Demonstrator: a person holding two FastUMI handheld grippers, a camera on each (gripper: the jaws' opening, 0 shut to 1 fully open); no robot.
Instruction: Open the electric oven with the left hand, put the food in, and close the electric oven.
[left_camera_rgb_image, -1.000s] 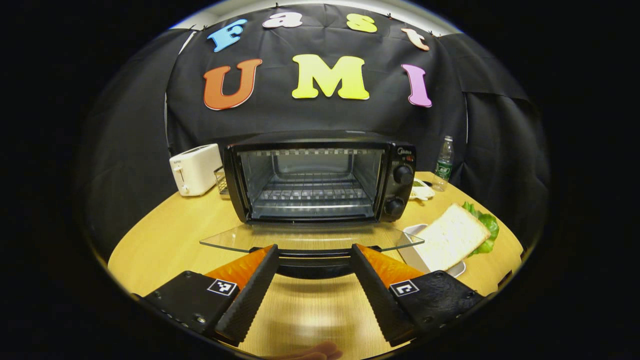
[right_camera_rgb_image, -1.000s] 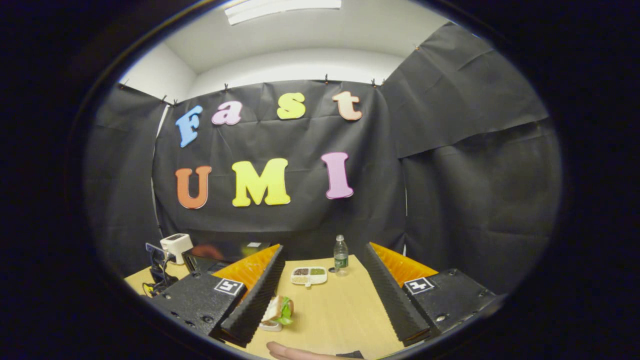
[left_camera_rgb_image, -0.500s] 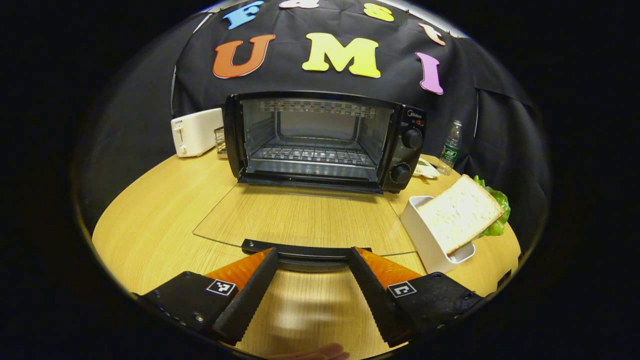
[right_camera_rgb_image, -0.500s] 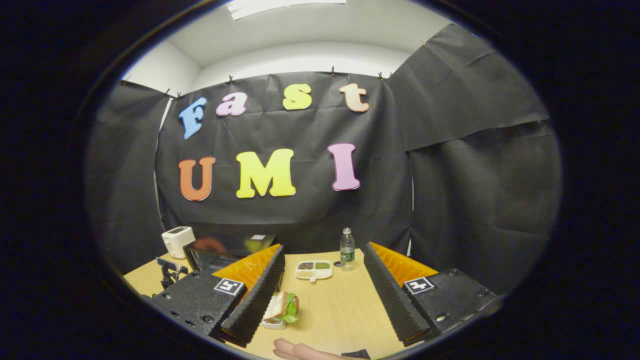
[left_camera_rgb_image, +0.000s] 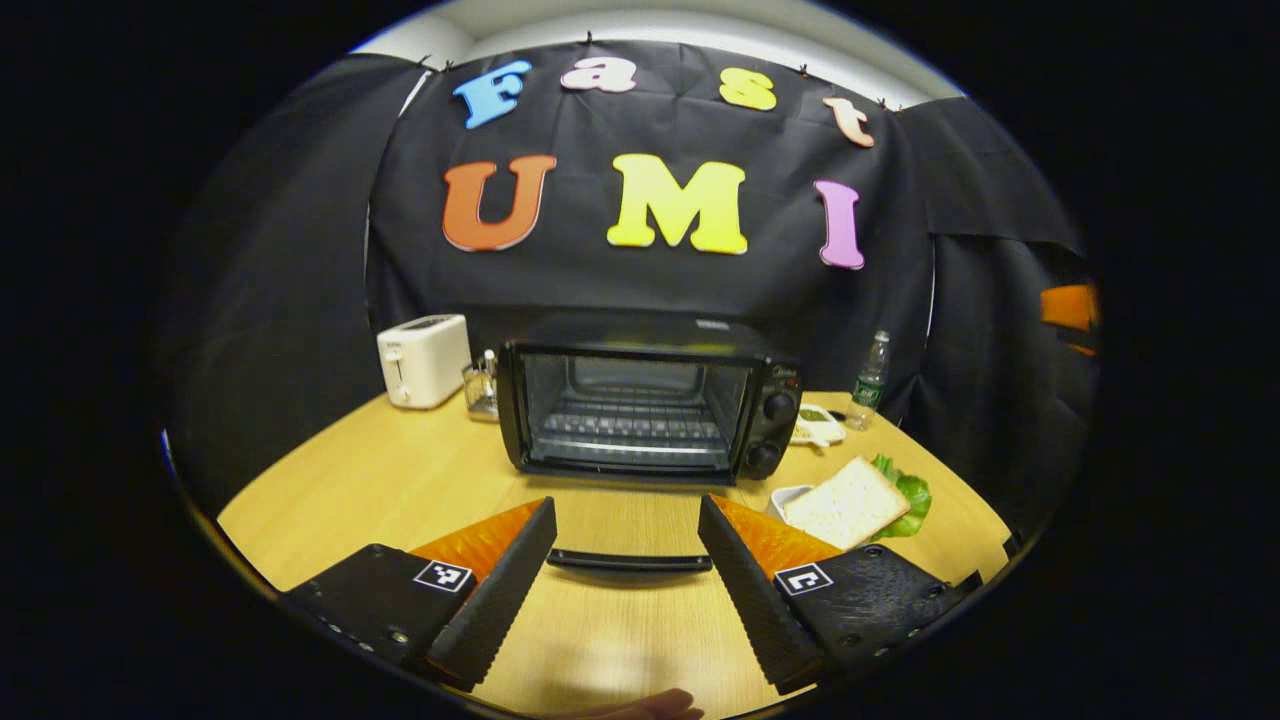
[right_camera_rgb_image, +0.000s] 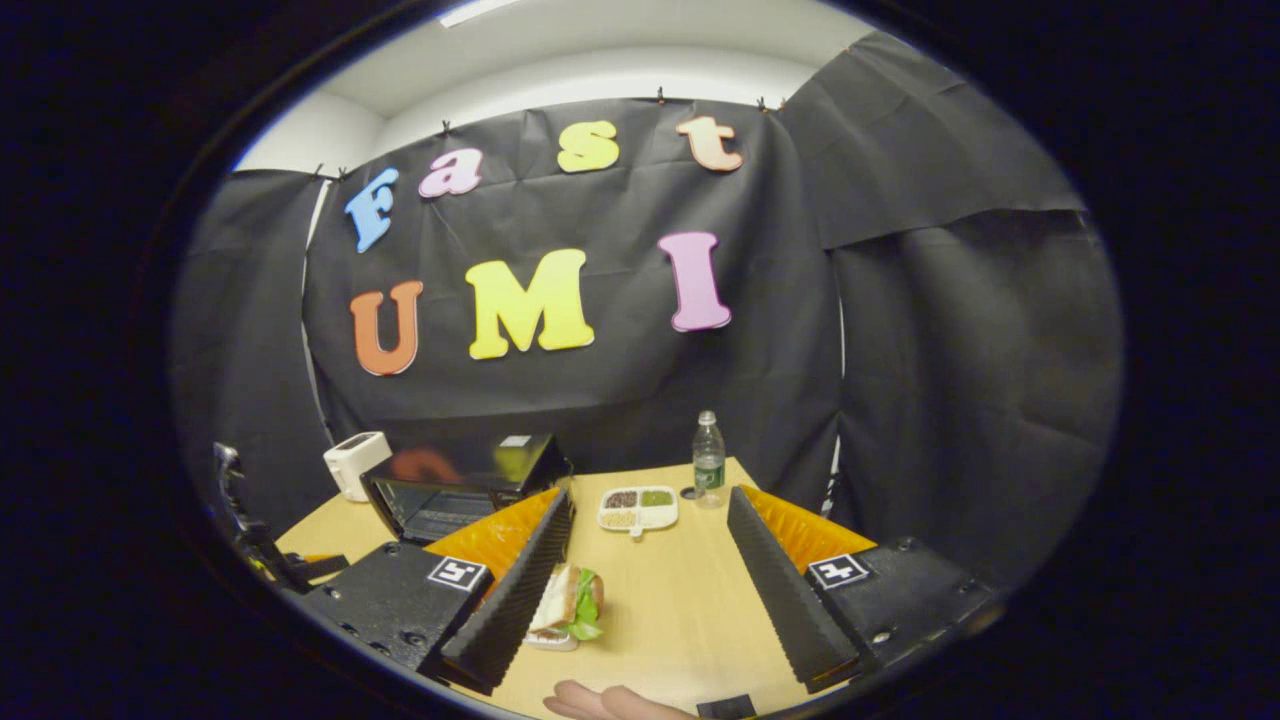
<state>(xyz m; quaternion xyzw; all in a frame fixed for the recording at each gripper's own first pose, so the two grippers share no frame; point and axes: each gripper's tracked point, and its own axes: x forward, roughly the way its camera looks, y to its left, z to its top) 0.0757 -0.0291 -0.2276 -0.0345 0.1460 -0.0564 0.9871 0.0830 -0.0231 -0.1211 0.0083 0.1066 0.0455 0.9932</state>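
1. On the far left of the wooden table in the left gripper view, we note a white toaster, and just beside it on the right a small wire rack.
2. Centre, far side: the electric oven stands with its glass door folded down flat toward us. The door handle lies at the near edge, and the wire shelf inside is bare.
3. We record the left gripper hovering near the handle, jaws spread wide. The handle sits between the fingers without either one touching it. It holds nothing.
4. Right of the oven, near its knobs, the food, a slice of bread over green lettuce, rests on a small white dish.
5. Farther right and back we see a divided snack tray and a water bottle.
6. In the right gripper view, the right gripper hangs above the table, jaws wide apart and empty. The food lies just beside its left finger, apart from it.
7. A fingertip shows at the bottom edge of that view.
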